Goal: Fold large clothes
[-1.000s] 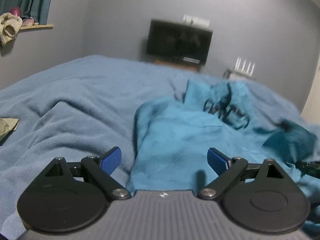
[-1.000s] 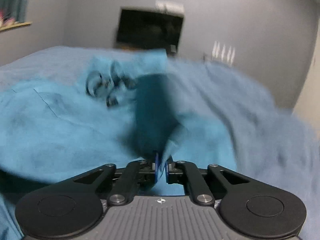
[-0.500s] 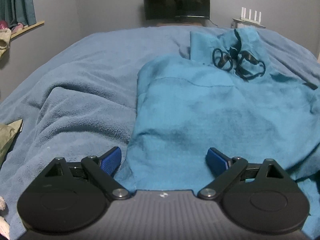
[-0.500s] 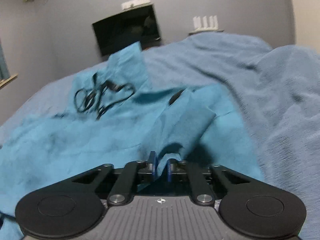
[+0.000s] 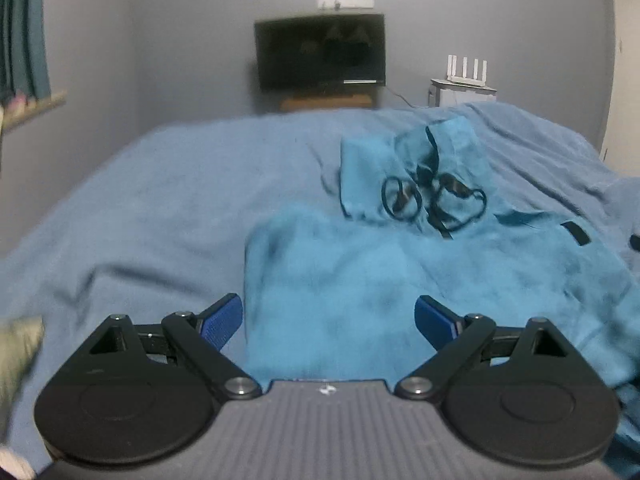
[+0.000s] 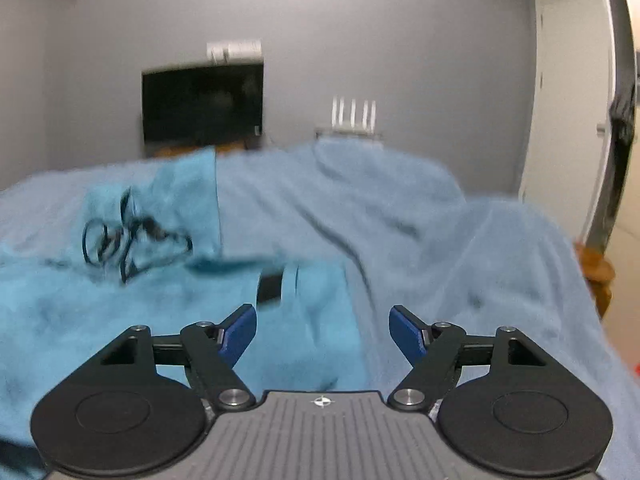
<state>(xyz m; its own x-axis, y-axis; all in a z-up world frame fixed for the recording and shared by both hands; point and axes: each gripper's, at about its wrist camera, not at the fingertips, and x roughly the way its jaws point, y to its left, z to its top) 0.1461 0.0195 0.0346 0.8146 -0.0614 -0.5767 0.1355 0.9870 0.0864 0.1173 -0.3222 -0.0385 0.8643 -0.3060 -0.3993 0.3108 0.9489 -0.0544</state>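
A large turquoise hooded garment (image 5: 360, 276) lies spread on the bed, its hood (image 5: 412, 168) at the far end with black drawstrings (image 5: 436, 200) looped on it. My left gripper (image 5: 328, 320) hovers open over the garment's near left part, nothing between its blue pads. In the right wrist view the same garment (image 6: 120, 312) fills the left half, its right edge folded inward with a black tab (image 6: 270, 284) showing. My right gripper (image 6: 322, 330) is opening above that edge, and no cloth is pinched between its pads.
A blue fleece blanket (image 5: 140, 216) covers the bed, bunched into ridges on the right (image 6: 460, 248). A dark screen (image 5: 320, 54) and a white router (image 5: 466, 72) stand at the far wall. A pale cloth (image 5: 16, 352) lies at the near left. A door (image 6: 568, 100) stands at the right.
My right gripper has let go of the garment's fold, which now lies flat, and its jaws have swung wide. Both grippers have pulled back and lifted a little; the left stays open.
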